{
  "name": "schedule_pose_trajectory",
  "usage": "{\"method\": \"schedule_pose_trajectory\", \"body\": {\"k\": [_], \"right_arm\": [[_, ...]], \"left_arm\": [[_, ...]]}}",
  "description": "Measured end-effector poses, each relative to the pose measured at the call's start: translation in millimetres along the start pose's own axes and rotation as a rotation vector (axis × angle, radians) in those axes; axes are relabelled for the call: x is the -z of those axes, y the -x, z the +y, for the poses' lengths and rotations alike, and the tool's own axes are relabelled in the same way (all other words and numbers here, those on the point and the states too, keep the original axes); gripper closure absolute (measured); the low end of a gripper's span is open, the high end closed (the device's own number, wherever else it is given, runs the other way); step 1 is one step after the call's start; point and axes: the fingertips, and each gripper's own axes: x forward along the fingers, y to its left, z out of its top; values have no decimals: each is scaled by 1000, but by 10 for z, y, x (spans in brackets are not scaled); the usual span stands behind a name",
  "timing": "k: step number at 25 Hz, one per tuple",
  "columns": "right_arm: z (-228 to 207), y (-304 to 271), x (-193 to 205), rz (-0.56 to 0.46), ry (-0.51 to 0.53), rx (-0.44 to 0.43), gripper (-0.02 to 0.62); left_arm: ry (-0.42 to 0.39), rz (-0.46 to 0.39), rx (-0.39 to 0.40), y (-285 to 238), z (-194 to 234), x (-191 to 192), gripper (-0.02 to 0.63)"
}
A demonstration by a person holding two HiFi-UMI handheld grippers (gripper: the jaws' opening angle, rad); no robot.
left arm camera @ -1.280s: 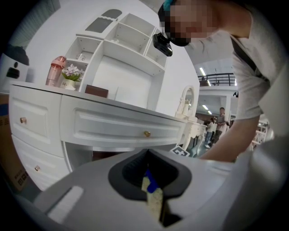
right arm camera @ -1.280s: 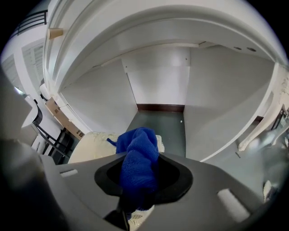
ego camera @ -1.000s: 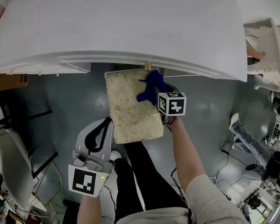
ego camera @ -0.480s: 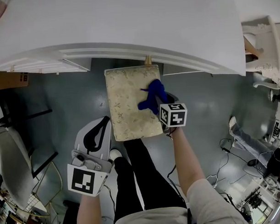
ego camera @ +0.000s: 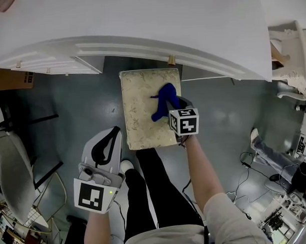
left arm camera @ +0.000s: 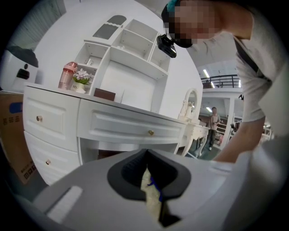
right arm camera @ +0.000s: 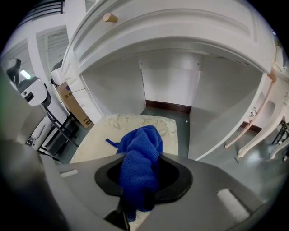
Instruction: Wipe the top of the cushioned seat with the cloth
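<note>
The cushioned seat [ego camera: 145, 107] has a cream floral top and stands on the grey floor just in front of the white dressing table [ego camera: 139, 29]. A blue cloth [ego camera: 165, 101] lies bunched on the seat's right half, and my right gripper [ego camera: 173, 109] is shut on it. The right gripper view shows the cloth [right arm camera: 140, 169] filling the jaws, with the seat [right arm camera: 113, 133] below. My left gripper [ego camera: 106, 150] hangs shut and empty to the left of the seat's near corner, over the floor. Through its jaws a sliver of the seat [left arm camera: 150, 198] shows.
The dressing table's drawers [left arm camera: 131, 128] and knobs [ego camera: 171, 60] overhang the seat's far edge. A cardboard box [ego camera: 11, 79] sits at the left, a dark chair frame [ego camera: 23, 148] beside it. The person's black-trousered legs [ego camera: 155, 189] stand at the seat's near edge. Cables [ego camera: 249, 165] lie at right.
My right gripper has drawn the blue cloth back along the seat's right side, from the far edge toward the middle. The left gripper has stayed put.
</note>
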Motion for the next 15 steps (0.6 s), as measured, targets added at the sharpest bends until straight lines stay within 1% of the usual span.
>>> {"method": "schedule_pose_trajectory", "body": {"k": [3, 7, 11, 15], "right_arm": [[220, -45, -53, -2, 36, -19, 479], [545, -120, -117, -9, 57, -54, 479], [885, -169, -171, -11, 95, -92, 479], [1141, -206, -203, -15, 110, -118, 479]], "left_arm": [[1, -6, -12, 70, 41, -7, 618], [-16, -61, -41, 157, 129, -92, 618], [6, -10, -53, 287, 164, 12, 618], [-1, -43, -77, 376, 233, -31, 618]]}}
